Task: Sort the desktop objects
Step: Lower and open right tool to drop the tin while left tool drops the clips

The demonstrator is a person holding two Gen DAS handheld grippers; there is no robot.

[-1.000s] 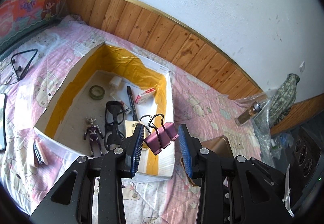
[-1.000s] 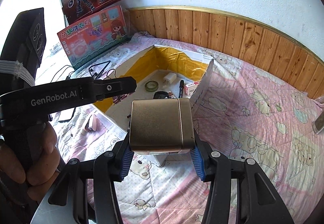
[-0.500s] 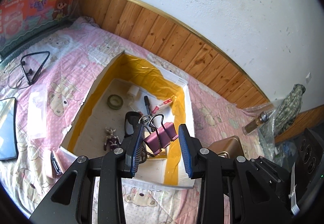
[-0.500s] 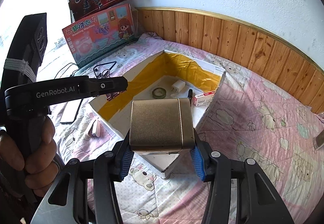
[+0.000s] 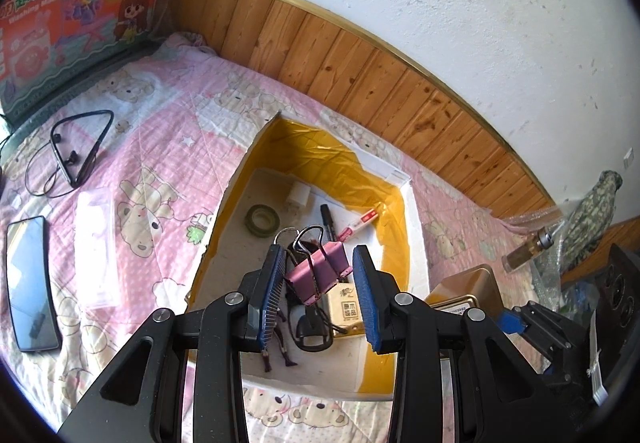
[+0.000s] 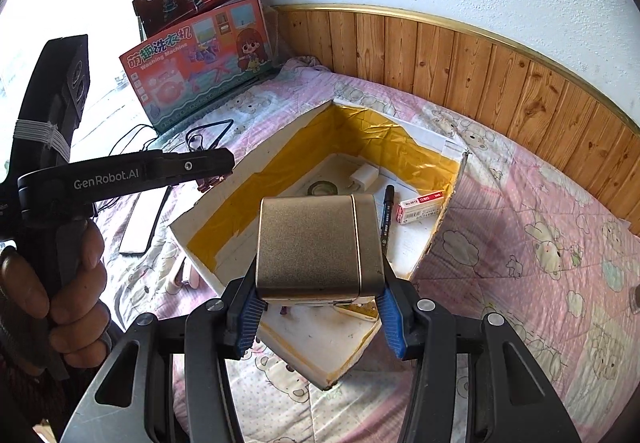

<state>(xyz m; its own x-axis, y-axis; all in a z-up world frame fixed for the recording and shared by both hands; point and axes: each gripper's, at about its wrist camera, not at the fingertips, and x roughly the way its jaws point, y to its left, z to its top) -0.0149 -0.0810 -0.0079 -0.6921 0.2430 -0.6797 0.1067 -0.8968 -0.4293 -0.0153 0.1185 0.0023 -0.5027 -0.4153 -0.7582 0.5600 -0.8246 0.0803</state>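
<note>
A: Two hand-held grippers, and each has something between its pads. The left hand-held gripper [image 5: 318, 293] clamps a pink binder clip [image 5: 318, 277], wire handles pointing away, above the open white box [image 5: 416, 231] with yellow tape on its inner walls.

B: And the right one?

A: The right hand-held gripper [image 6: 320, 313] squeezes a gold tin [image 6: 316, 245] by its two sides, also over the box's near corner. A person's hand [image 6: 60, 295] on the left gripper's handle shows at the left edge of the right wrist view.

B: What lies inside the box?

A: A roll of tape [image 5: 262, 219], a white charger plug [image 5: 298, 197], a black marker [image 5: 330, 219], a red and white eraser box [image 6: 420, 205], black glasses [image 5: 310, 327] and a small figure's legs [image 5: 276, 353], partly hidden behind the pads.

B: Outside it?

A: On the pink bedspread [image 5: 160, 147]: a phone [image 5: 30, 283], a neckband earphone [image 5: 78, 149], a clear plastic case [image 5: 98, 247]. A toy box [image 5: 76, 15] leans at the wall.
</note>
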